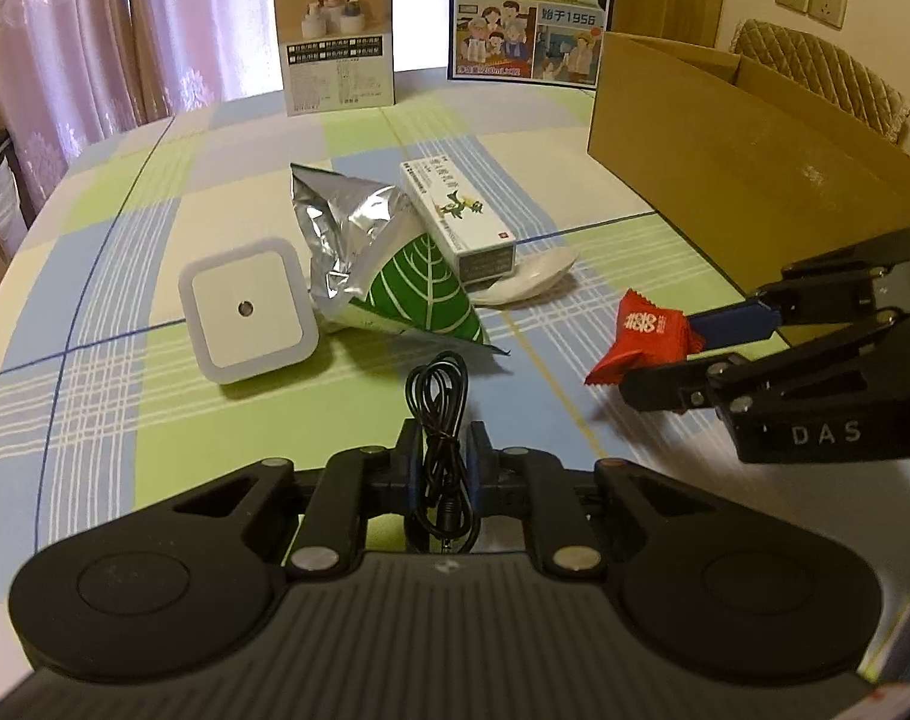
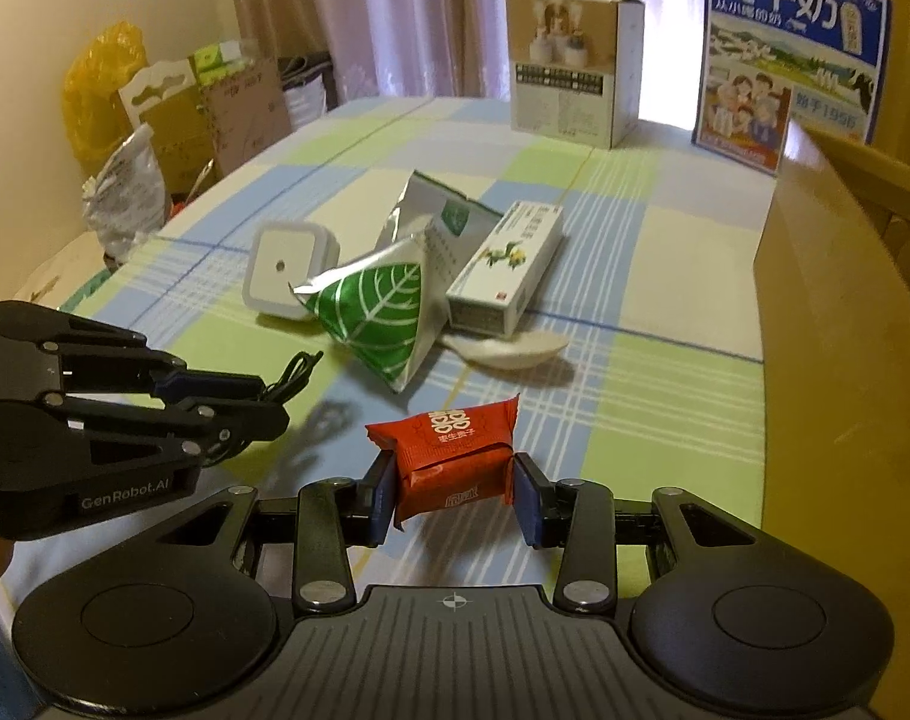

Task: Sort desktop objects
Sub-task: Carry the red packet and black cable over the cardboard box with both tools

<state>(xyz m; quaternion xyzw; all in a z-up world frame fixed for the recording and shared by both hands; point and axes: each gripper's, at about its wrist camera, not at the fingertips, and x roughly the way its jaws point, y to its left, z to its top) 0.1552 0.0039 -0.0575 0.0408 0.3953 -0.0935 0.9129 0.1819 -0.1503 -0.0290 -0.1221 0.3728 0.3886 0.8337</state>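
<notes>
My left gripper [image 1: 445,456] is shut on a coiled black cable [image 1: 440,408] and holds it above the checked tablecloth; it also shows in the right wrist view [image 2: 263,399]. My right gripper [image 2: 453,492] is shut on a red snack packet [image 2: 449,450], lifted off the table; it appears at the right of the left wrist view [image 1: 689,348] with the packet [image 1: 641,336]. On the table lie a white square night light [image 1: 248,309], a silver-green foil bag [image 1: 383,264], a white medicine box [image 1: 458,216] and a white spoon [image 1: 530,279].
An open cardboard box [image 1: 743,162] stands at the right. A product box [image 1: 338,36] and a blue milk carton [image 1: 530,12] stand at the far edge. Bags and cartons [image 2: 155,120] sit beyond the table's left side.
</notes>
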